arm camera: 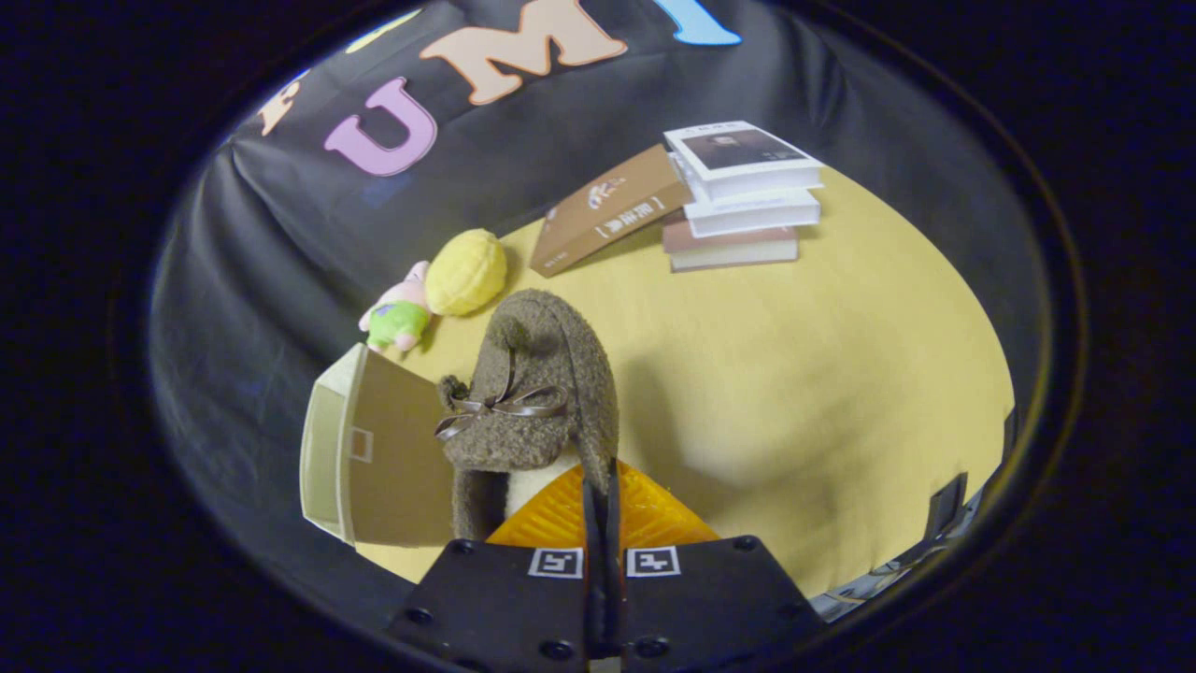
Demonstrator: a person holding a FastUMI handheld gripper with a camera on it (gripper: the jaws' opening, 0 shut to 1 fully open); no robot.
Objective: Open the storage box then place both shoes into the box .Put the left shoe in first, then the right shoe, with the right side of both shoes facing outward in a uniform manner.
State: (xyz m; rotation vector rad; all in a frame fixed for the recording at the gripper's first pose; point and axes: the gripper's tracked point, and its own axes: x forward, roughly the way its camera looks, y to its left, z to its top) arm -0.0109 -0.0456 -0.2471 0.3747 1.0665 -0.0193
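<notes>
A fuzzy brown shoe (533, 393) with a thin ribbon bow hangs just ahead of my gripper (601, 477), lifted above the yellow table (822, 374). The fingers (645, 514) are pressed together on the rim of the shoe's opening, and its pale lining shows just beside them. Left of the shoe and lower down stands the storage box (374, 458), cream-sided with a flat brown panel facing me that carries a small square tab. The shoe covers the box's right edge, and I cannot tell whether the box is open.
A stack of books (743, 201) sits at the far side of the table with a brown book (607, 220) leaning on it. A yellow plush ball (464, 271) and a pink-and-green plush toy (397, 318) lie beyond the box.
</notes>
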